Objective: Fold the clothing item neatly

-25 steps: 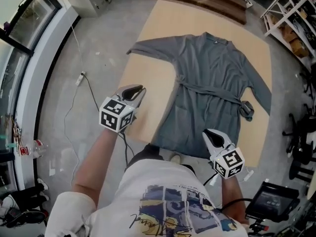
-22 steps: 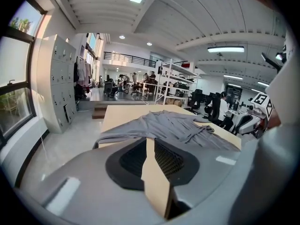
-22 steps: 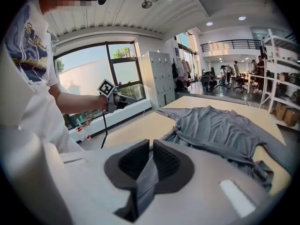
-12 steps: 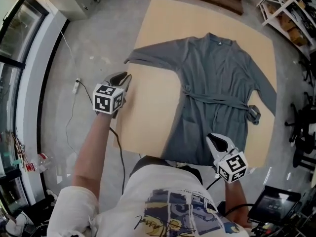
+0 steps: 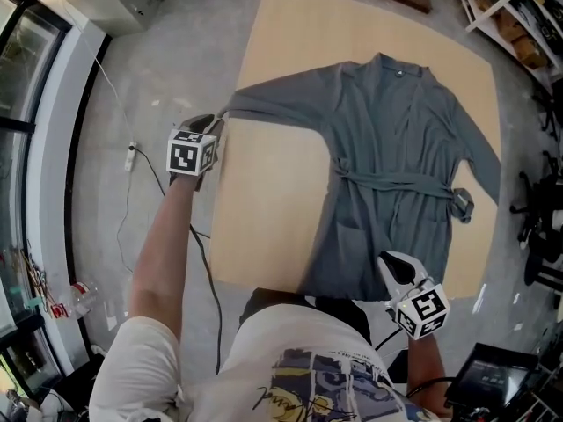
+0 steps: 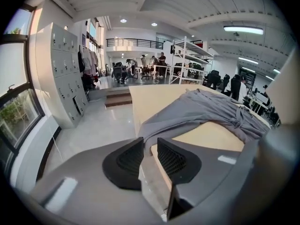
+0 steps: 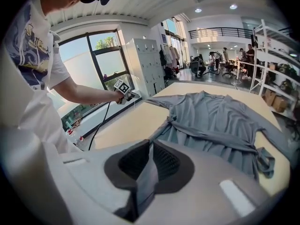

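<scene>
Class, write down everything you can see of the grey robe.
The grey robe, soft cloth, lies flat, front up, on the tan board, collar away from the person, sleeves spread. A belt is tied across its waist. The right claw is shut on its hem; one cuff sits between the opening jaws of the left claw.

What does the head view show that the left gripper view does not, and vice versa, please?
Only the head view shows the right gripper at the hem of the robe. Only the left gripper view shows distant people and the left gripper with jaws opening, nothing between the pads. Both show the robe on the tan board, its sleeve at the left gripper.
</scene>
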